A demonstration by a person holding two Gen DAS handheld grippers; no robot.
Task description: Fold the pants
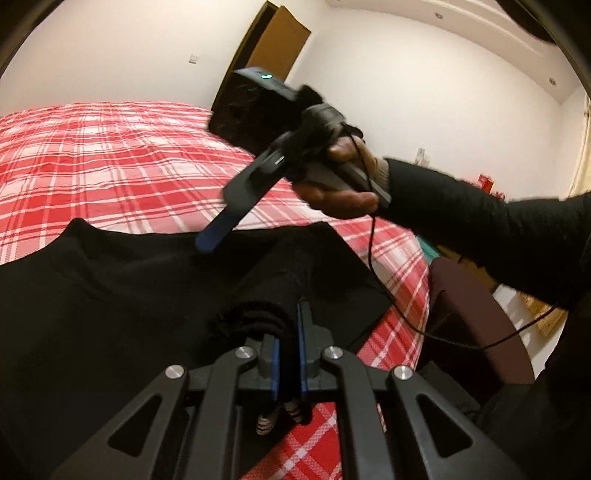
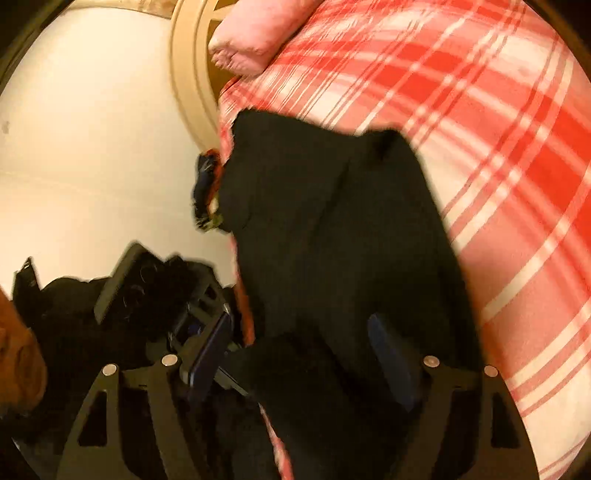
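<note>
1. Black knit fabric sits clamped in the left claw point(image 1: 287, 347): its blue-padded fingers point(image 1: 303, 354) are drawn close on a bunched edge of the black soft-cloth pants point(image 1: 140, 295), apparently the waistband or a hem; a striped tag or cord end hangs below.
2. Right claw point(image 2: 303, 362): fingers spread wide, nothing between them; black cloth lies beneath. In the left wrist view it is held above the pants, tilted down toward the far edge, not clearly touching.
3. Pants location: spread across the near part of the bed with red-and-white plaid cover point(image 1: 110, 158), one side near the bed's edge in the right wrist view. Some layering shows on the right side, so a first fold may be in; I cannot tell for sure.
4. Step, as judged: mid-fold, left claw anchoring one end, right claw seeking a grip.
5. Next move calls for: right claw closing on the free far edge, then both carrying it over evenly, keeping tension so the cloth does not slide off the bed.
6. Containers: none visible. A pink pillow point(image 2: 255, 33) lies at the bed's corner.
</note>
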